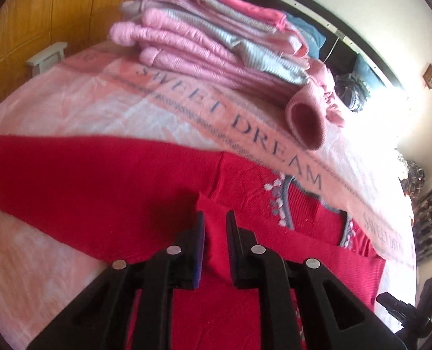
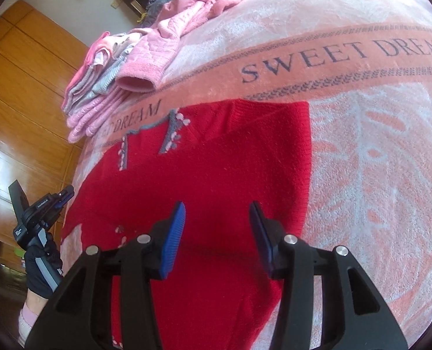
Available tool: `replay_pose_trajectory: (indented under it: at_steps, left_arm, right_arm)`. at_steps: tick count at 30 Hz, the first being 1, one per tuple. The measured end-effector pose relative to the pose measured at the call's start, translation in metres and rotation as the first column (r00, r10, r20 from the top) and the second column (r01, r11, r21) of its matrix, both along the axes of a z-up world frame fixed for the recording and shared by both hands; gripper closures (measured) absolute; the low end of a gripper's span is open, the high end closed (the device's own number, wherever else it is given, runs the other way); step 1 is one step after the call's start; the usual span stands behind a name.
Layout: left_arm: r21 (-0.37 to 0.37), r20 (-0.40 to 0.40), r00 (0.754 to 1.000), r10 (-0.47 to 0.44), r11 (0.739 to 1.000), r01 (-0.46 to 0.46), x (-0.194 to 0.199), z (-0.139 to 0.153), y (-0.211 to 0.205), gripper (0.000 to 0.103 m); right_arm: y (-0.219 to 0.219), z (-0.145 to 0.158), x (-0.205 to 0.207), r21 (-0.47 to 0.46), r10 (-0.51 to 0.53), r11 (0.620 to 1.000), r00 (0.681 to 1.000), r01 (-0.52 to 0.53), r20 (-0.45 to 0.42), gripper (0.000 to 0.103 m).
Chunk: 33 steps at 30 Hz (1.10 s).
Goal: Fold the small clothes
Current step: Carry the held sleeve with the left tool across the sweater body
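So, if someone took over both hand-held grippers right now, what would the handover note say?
Left hand-held gripper: jaws narrow over a fold of the red sweater; whether it grips is unclear.
Right hand-held gripper: open, empty, above the sweater.
Sweater lies on the SWEET DREAM blanket, partly folded.
Done: folded stack behind it.
Left: finish the sweater; a loose pink garment waits.

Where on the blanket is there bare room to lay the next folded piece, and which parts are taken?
Free: the wide stretch of blanket to the right of the red sweater, below the SWEET DREAM band, and the area above that band. Crowded: the far-left corner, where the folded stack and a loose pink garment lie close together. The sweater fills the middle.
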<state>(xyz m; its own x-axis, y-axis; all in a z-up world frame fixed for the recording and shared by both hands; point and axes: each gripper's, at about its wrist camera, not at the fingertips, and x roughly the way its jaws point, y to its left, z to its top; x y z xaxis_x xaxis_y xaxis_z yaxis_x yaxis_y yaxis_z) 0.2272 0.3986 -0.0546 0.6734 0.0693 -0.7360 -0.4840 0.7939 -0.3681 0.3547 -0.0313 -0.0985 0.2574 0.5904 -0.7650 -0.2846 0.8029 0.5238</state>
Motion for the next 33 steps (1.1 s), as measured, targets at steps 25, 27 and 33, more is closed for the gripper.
replay_pose_trajectory:
  at_steps: [25,27,33]
  left_arm:
    - [-0.147,-0.078,0.997,-0.013,0.989,0.002,-0.031,-0.037,0.019,0.075]
    - [-0.135,-0.077,0.996,0.039,0.990,-0.049,-0.055,-0.030,0.045,0.074]
    - [-0.179,-0.109,0.972,0.207,0.958,-0.224,-0.138,-0.042,0.134,0.072]
  right_arm:
    - [0.065,0.004,-0.028,-0.071,0.110,0.991,0.994,-0.110,-0.001,0.048]
    - [0.080,0.007,-0.035,-0.062,0.154,0.986,0.988,-0.154,-0.010,0.047]
    - [0.125,-0.003,-0.065,-0.077,0.284,0.955,0.957,-0.288,-0.061,0.047]
